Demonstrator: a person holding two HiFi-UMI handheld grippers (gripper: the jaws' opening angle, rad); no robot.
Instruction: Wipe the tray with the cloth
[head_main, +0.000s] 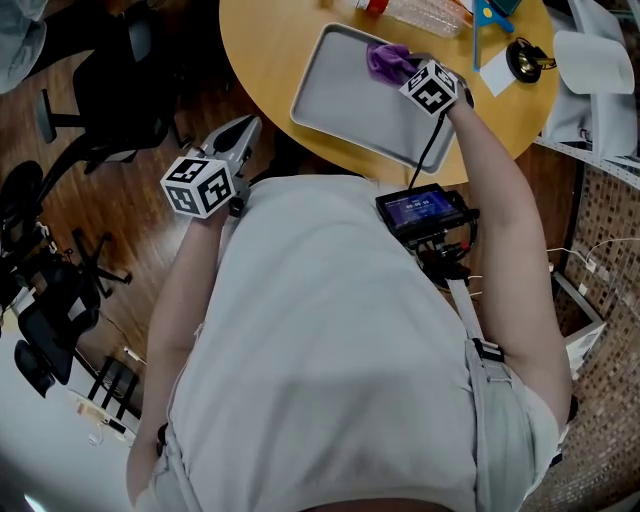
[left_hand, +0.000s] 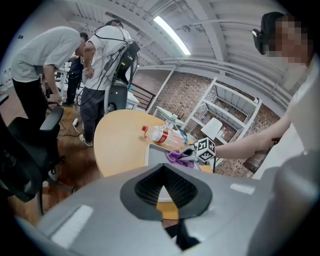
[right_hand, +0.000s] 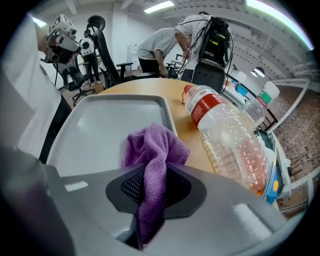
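A grey tray (head_main: 350, 105) lies on the round wooden table (head_main: 270, 50). A purple cloth (head_main: 385, 58) rests on the tray's far right corner, and my right gripper (head_main: 405, 65) is shut on it. In the right gripper view the cloth (right_hand: 152, 145) hangs bunched between the pads of the right gripper (right_hand: 155, 172), over the tray (right_hand: 100, 125) near its right rim. My left gripper (head_main: 248, 128) is held off the table's near left edge, over the floor, and holds nothing. In its own view the left gripper (left_hand: 162, 167) has its tips together and points at the tray (left_hand: 156, 152).
A clear plastic bottle with a red label (right_hand: 225, 135) lies on the table just right of the tray. Small items, among them a black round object (head_main: 522, 58), sit at the table's right edge. Office chairs (head_main: 90, 110) stand on the floor to the left. People (left_hand: 35, 60) stand beyond the table.
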